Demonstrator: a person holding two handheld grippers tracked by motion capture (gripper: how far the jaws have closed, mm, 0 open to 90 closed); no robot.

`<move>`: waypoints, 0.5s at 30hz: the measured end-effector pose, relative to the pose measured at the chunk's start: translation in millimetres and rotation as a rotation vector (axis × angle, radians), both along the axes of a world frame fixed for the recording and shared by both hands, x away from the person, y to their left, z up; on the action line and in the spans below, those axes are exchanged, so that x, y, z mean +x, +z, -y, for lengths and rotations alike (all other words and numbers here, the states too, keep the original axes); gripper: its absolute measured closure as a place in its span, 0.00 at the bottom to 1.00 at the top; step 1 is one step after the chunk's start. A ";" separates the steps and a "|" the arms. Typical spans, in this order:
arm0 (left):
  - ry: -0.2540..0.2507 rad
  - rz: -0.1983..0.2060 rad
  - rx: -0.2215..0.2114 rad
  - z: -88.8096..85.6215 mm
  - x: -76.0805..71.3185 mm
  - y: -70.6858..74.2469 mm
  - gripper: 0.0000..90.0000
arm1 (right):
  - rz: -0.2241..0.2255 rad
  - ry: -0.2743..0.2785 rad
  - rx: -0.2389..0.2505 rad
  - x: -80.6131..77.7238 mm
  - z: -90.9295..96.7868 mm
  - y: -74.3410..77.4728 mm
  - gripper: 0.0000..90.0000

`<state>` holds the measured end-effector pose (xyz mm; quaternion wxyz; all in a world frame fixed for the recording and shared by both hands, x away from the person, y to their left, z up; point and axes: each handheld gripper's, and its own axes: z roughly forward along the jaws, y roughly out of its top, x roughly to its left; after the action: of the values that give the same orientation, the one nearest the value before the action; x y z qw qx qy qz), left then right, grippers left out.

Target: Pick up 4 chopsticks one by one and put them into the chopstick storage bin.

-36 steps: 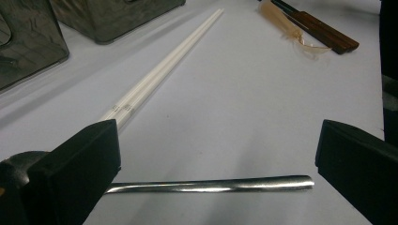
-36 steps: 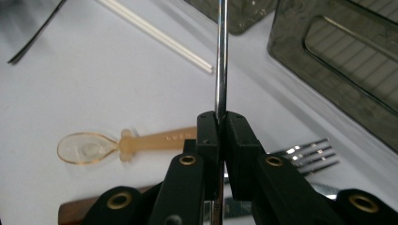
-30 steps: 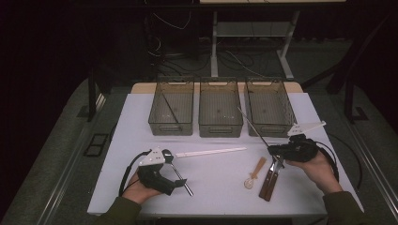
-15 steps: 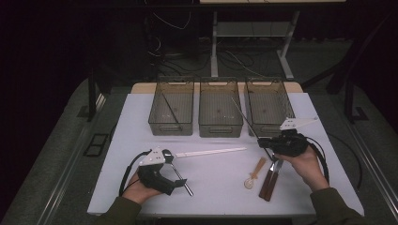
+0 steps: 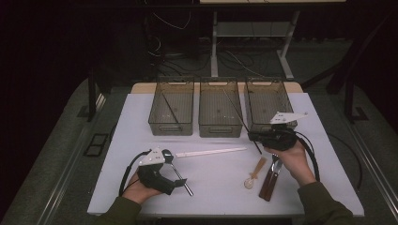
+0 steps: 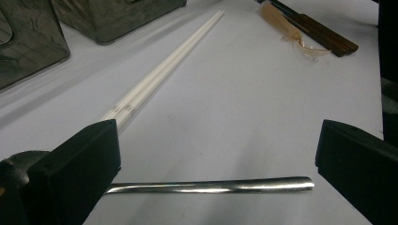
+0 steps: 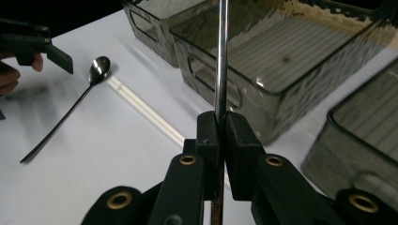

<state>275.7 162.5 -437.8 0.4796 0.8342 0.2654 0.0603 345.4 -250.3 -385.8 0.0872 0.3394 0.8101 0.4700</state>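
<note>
"Steel rod [image 5: 237, 115], thin and dark: where does it sit?"

"Clamped in the right gripper [image 5: 252, 137]. In the right gripper view the two black jaws are pressed together on it, and it runs straight on past them. From above, its long axis goes from the grip out toward eleven o'clock, and the free end hangs over the middle bin [image 5: 219, 129]. A short tail pokes back toward five."

"And the other hand?"

"The left gripper [image 5: 180, 183] rests at seven o'clock on the table, well apart. Its jaws are spread, with a spoon [image 5: 176, 168] handle lying across between them, untouched. So the right hand is nearer to the bins."

"Where should the rod go?"

"My guess is the left bin [image 5: 170, 127], at ten o'clock from the grip, since a similar stick already leans there. That means swinging the tip across the middle bin's rim."

"Surface? Room?"

"A white tabletop [image 5: 220, 187], matte. The room is dark, with cables on the floor behind."
</note>
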 end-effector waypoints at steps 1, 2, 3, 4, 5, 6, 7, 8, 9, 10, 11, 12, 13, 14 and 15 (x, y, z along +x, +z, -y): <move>0.001 0.000 0.000 -0.2 0.0 0.1 0.00 | 0.001 0.000 0.002 1.4 -2.8 0.7 0.95; 0.002 0.000 -0.001 -0.2 -0.1 0.2 0.00 | 0.003 0.003 0.005 3.1 -5.8 1.1 0.95; 0.004 0.000 -0.005 0.0 -0.3 0.2 0.00 | 0.007 0.001 0.003 4.6 -9.0 1.5 0.95; 0.003 0.002 -0.005 -0.2 -0.2 0.3 0.00 | 0.005 0.001 0.002 6.2 -12.4 1.9 0.95; 0.003 0.002 -0.005 -0.3 -0.2 0.4 0.00 | 0.006 0.003 0.006 8.2 -15.6 2.2 0.95; 0.008 0.000 -0.012 0.2 -0.4 0.2 0.00 | 0.012 0.005 0.014 10.1 -19.0 2.5 0.95; 0.007 0.000 -0.012 0.2 -0.3 0.1 0.00 | 0.014 0.006 0.018 12.0 -22.4 3.4 0.95; 0.008 -0.001 -0.012 0.2 -0.3 0.0 0.00 | 0.017 0.004 0.023 13.8 -25.8 4.4 0.95; 0.008 -0.001 -0.013 0.2 -0.4 0.0 0.00 | 0.021 0.006 0.030 15.8 -29.3 5.8 0.95; 0.008 0.000 -0.013 0.2 -0.5 0.1 0.00 | 0.022 0.006 0.036 17.6 -32.9 7.5 0.95; 0.007 0.001 -0.013 0.2 -0.5 0.1 0.00 | 0.027 0.006 0.039 19.7 -36.7 9.2 0.95; 0.006 0.001 -0.013 0.2 -0.5 0.1 0.00 | 0.030 0.006 0.042 21.9 -40.8 10.8 0.95; 0.006 0.001 -0.013 0.4 -0.6 0.0 0.00 | 0.034 0.008 0.045 24.0 -44.9 12.3 0.95; 0.005 0.000 -0.012 0.6 -0.5 -0.2 0.00 | 0.036 0.007 0.047 26.2 -49.0 13.9 0.95; 0.004 0.002 -0.008 0.7 -0.4 -0.3 0.00 | 0.039 0.008 0.047 28.5 -53.2 15.5 0.95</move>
<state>275.3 161.9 -438.1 0.4830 0.8317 0.2670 0.0610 373.9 -197.0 -370.2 0.0928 0.3288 0.7984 0.4957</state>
